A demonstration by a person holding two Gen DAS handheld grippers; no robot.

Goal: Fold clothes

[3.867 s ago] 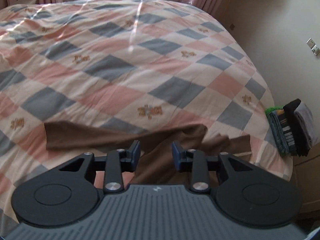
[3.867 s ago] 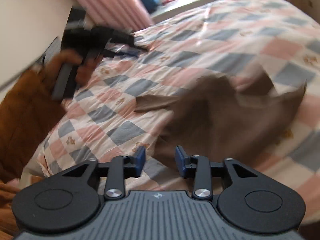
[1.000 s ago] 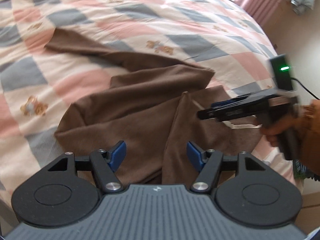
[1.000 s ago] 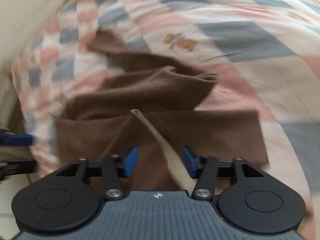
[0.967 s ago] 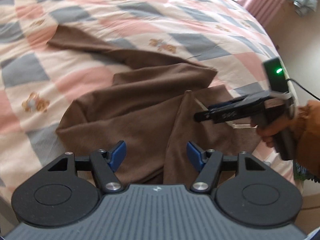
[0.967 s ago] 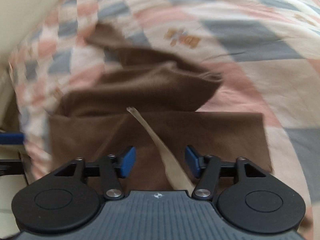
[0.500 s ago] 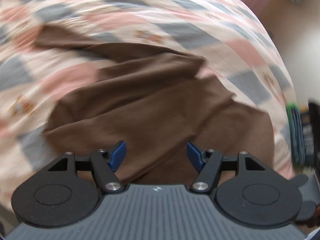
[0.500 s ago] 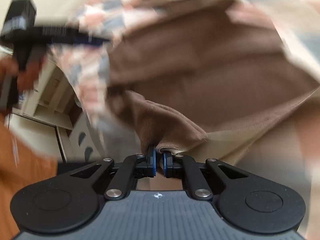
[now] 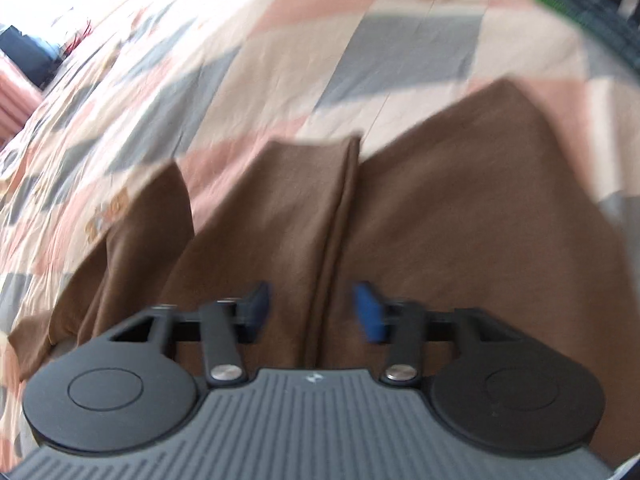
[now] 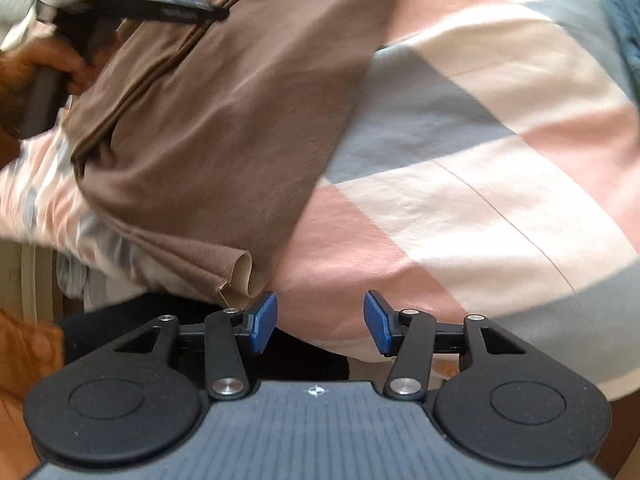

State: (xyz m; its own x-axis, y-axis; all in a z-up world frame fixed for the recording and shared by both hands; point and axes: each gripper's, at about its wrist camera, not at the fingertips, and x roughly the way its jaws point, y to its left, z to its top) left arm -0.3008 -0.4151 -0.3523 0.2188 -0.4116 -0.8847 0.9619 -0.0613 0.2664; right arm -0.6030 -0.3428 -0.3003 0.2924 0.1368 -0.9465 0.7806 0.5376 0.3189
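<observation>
Daylight, bright and soft; overexposed glare at the upper left of the left wrist view. Strong motion blur there, smearing the bedspread (image 9: 280, 60). Right wrist view sharper centrally, blurred at left edge. Fisheye bending at both borders. Shadows faint.

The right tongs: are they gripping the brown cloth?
No: the right tongs are opening with only the checked quilt between their blue pads, and the brown cloth's hem lies just beside the left pad.

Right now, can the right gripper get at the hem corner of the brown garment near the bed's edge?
Probably yes. The right gripper has its fingers opening with nothing between them, and the brown garment has its folded hem corner just beside the left finger, with only bare quilt around it.
</observation>
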